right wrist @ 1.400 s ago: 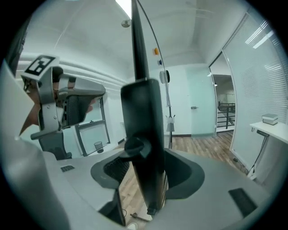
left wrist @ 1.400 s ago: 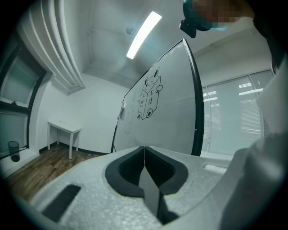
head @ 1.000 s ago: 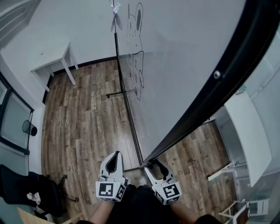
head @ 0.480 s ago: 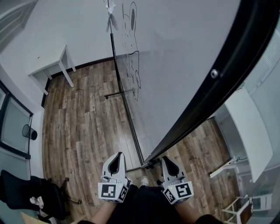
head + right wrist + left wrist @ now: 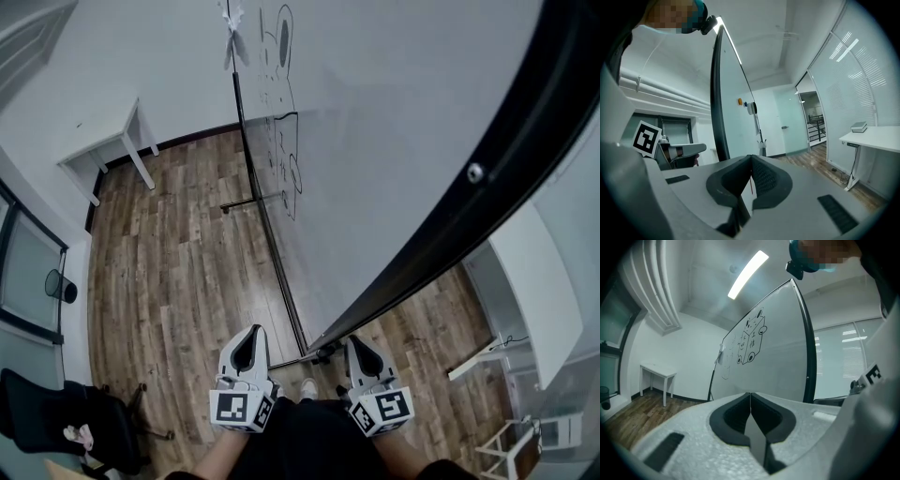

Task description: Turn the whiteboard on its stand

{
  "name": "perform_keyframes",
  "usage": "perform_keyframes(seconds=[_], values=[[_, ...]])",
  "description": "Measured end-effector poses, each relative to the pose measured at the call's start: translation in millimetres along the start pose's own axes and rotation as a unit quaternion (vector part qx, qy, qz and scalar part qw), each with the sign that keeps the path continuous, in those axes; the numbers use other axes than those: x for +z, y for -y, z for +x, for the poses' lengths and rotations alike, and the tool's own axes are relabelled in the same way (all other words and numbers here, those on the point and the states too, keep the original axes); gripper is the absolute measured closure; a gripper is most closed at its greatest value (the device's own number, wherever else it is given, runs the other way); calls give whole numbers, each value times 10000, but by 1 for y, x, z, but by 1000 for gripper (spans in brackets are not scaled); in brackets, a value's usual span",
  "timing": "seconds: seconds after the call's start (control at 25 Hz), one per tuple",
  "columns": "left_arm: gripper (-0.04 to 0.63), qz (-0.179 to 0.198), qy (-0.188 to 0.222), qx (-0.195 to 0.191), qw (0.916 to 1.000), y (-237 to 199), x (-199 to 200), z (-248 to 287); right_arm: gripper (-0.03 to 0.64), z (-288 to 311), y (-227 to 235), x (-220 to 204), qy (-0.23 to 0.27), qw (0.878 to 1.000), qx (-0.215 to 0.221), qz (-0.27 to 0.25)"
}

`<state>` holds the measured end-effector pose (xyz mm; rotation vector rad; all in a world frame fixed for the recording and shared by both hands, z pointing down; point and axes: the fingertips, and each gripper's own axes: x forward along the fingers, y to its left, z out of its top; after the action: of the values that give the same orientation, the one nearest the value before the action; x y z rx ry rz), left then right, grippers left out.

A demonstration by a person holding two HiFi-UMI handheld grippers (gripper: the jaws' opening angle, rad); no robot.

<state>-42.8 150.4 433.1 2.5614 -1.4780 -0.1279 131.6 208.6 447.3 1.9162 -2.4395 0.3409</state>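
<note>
The big white whiteboard with the black frame (image 5: 394, 141) leans right in front of me, its edge between my hands. My left hand-held gripper (image 5: 246, 349) is pressed together and empty. My right hand-held gripper (image 5: 362, 352) has just closed on nothing, I think to push the edge round.

Whiteboard (image 5: 394, 122) — white face, black frame, black line doodle. Floor (image 5: 178, 253): brown wood planks, streaky grain. Left hand-held gripper (image 5: 249, 332) and right hand-held gripper (image 5: 357, 341) — speckled light grey, black inner lining, black-and-white square markers. Small table (image 5: 103, 141) white. Office chair (image 5: 56, 412) black.
</note>
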Motion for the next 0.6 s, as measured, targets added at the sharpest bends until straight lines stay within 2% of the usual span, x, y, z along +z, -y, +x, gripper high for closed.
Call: perform_keyframes(seconds=[0.6], values=[[577, -77, 12, 9, 10000, 0, -2, 5, 606, 3, 0, 1, -28, 10000, 35, -75]])
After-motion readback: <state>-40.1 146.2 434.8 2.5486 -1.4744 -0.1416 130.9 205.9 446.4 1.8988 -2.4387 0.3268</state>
